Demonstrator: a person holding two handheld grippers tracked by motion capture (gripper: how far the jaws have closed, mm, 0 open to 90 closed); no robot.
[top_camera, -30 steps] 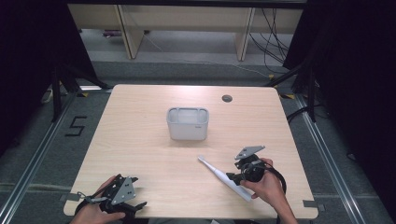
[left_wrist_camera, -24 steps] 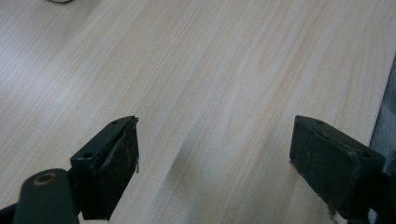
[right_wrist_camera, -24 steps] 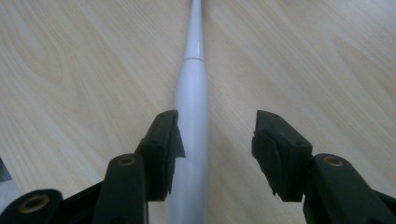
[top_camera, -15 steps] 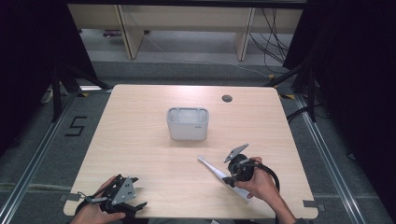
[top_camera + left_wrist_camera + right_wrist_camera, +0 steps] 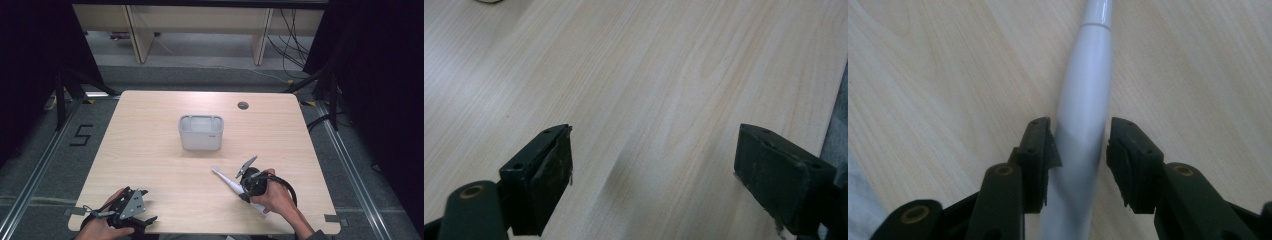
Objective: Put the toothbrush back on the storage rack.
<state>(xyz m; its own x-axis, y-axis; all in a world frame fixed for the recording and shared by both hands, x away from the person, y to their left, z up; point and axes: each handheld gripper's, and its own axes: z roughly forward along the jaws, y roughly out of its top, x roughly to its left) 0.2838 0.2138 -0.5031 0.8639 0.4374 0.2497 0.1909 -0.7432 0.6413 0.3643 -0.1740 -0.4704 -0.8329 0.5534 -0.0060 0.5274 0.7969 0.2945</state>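
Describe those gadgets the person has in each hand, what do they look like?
Each is a black hand-held tool ending in a two-jawed claw with flat, blocky pads. The left claw and right claw each carry a grey three-cornered plate on top, and a black cable loops from each.

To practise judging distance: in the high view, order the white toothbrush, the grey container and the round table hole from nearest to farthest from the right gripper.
1. White toothbrush: between the right gripper fingers, near front edge.
2. Grey container: table middle, up and left.
3. Round table hole: far edge, behind the container.
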